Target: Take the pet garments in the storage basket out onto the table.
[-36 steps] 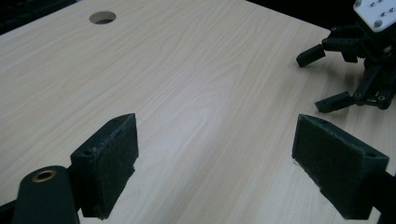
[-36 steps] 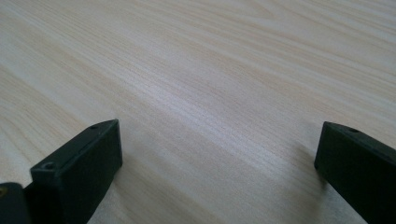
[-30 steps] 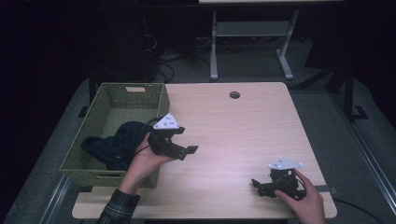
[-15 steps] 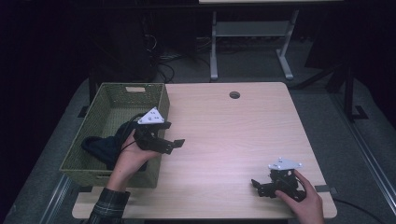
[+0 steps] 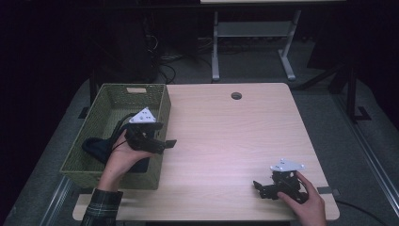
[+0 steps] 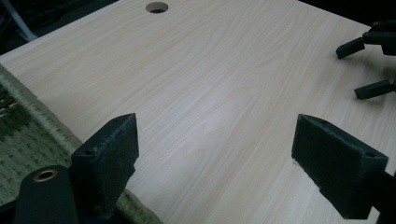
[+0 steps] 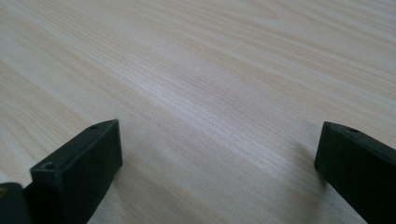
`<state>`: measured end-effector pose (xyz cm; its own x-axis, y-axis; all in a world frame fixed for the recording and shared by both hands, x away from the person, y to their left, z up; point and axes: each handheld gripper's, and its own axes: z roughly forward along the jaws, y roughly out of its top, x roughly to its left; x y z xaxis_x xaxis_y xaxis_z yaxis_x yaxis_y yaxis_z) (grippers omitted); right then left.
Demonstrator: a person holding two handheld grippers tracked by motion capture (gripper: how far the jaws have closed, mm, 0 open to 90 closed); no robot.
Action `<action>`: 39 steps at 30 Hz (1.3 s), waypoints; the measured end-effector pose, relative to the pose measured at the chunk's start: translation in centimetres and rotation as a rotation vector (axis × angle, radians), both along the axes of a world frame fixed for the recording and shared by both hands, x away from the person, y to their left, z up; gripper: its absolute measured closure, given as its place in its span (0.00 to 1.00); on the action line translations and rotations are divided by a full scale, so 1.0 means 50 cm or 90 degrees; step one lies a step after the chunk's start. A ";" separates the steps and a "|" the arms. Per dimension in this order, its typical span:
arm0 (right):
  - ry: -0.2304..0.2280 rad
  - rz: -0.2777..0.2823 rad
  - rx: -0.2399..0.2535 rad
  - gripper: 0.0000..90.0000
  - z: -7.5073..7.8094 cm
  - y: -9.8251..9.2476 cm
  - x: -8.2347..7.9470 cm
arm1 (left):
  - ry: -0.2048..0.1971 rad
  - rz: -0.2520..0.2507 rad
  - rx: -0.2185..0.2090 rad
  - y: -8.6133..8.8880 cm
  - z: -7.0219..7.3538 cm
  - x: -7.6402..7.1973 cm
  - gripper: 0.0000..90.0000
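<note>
High view: your left gripper (image 5: 162, 142) has drawn back from mid-table to the right rim of the woven basket (image 5: 109, 99) at the table's left edge, jaws apart and empty, the dark cloth (image 5: 96, 147) lying inside on the basket floor — so I judge the drop done. Left gripper view: both pads (image 6: 110, 150) frame bare tabletop (image 6: 219, 93), cable hole (image 6: 157, 7) near the far edge. Right gripper view: your right gripper (image 7: 215, 172) rests near the front right corner, jaws wide apart, nothing obstructing.
</note>
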<state>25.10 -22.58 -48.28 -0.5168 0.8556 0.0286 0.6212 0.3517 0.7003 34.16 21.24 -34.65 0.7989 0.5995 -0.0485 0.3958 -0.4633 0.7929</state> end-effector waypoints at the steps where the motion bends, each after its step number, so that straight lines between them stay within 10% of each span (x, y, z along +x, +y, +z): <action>1: 0.000 0.000 0.000 0.00 0.000 0.000 0.000 | 0.000 0.003 -0.001 0.004 0.001 0.000 0.16; 23: 0.000 0.000 0.000 0.00 0.000 0.000 0.000 | -0.011 0.084 -0.008 0.137 0.010 0.012 0.25; 39: 0.000 0.000 0.000 0.00 0.000 0.000 0.000 | 0.011 0.128 0.056 0.217 -0.025 0.029 0.29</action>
<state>25.10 -22.58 -48.28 -0.5165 0.8558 0.0292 0.6216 0.3513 0.7002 35.61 32.07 -35.88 0.6618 0.7497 -0.0017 0.5010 -0.4406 0.7449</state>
